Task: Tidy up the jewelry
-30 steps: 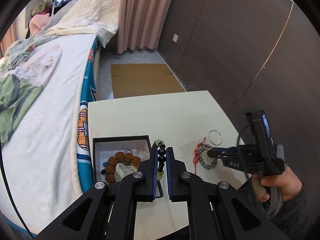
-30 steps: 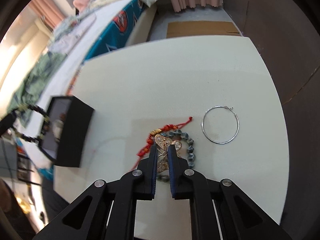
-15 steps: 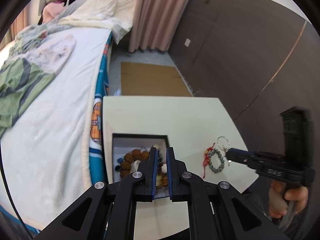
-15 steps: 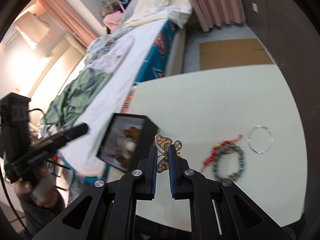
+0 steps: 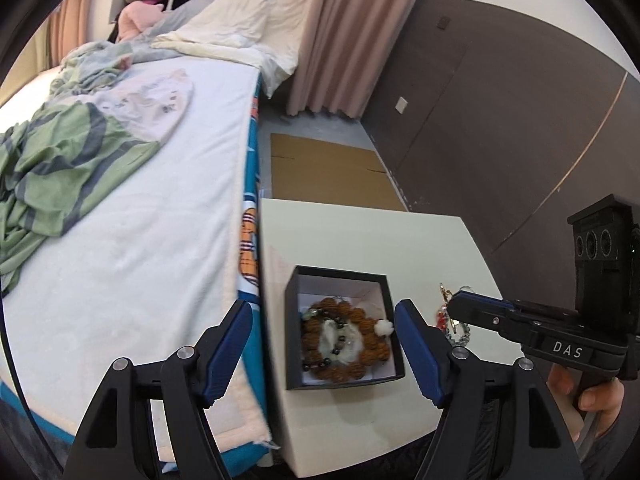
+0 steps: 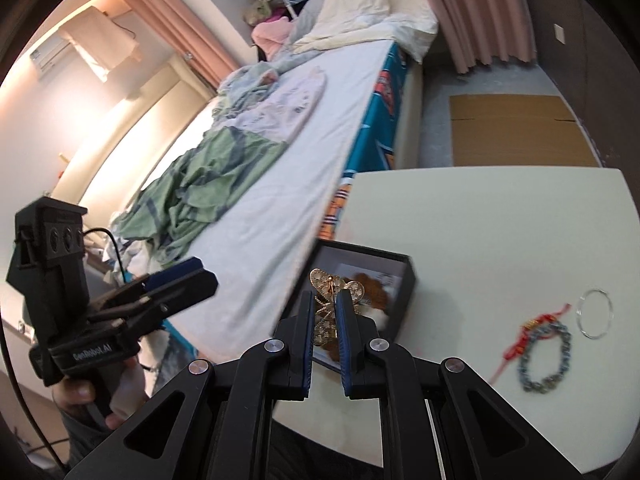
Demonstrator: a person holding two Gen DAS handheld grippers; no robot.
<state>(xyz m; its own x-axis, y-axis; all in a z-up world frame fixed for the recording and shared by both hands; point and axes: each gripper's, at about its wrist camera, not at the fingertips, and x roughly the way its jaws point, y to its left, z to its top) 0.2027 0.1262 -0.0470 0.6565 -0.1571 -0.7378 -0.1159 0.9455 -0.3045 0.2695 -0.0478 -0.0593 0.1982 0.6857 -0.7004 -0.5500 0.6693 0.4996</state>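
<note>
Right wrist view: gold butterfly brooch (image 6: 334,304) pinched between fingers of right hand-held gripper (image 6: 325,316), held in the air above near edge of black jewelry box (image 6: 402,286). Box on cream bench (image 6: 480,220), w/ brown bead bracelet (image 5: 342,344) + dark bead strand inside. Left hand-held gripper (image 5: 324,336) spread wide, empty, over the box. Green-bead bracelet w/ red cord (image 6: 544,354) and silver hoop (image 6: 595,313) lie on bench right of box. Bed (image 5: 120,220) alongside bench.
</note>
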